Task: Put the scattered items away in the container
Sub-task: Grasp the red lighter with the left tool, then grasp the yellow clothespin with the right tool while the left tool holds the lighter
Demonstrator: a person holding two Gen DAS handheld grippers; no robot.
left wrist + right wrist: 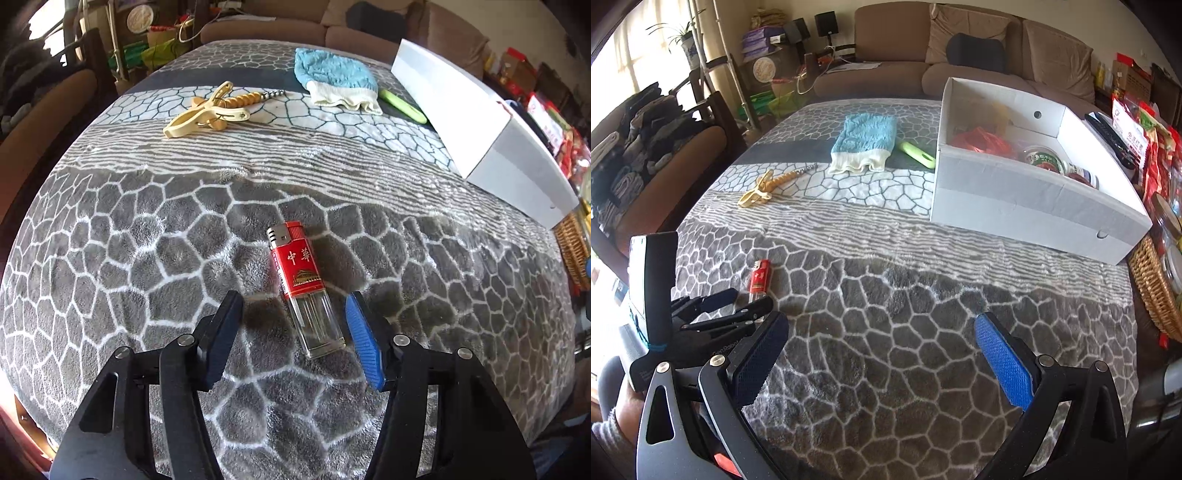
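Observation:
A red lighter (299,269) with a clear bottom lies on the grey patterned blanket (147,258). Its clear end sits between the fingers of my left gripper (292,299), which is open, with a gap on each side. The right wrist view shows the same lighter (760,277) and left gripper (750,297) at the left. My right gripper (881,319) hangs open over bare blanket. Farther back lie a cream clip (199,120), a wooden-handled corkscrew (240,99), a blue cloth (332,77) and a green tool (402,107). The white box (1015,192) at the right holds a red bag and jars.
A wicker basket (1156,291) and red packets crowd the table's right edge beside the box. A dark remote (1108,136) lies behind the box. A brown sofa (960,44) stands beyond the table, and a chair piled with clothes (639,147) at the left.

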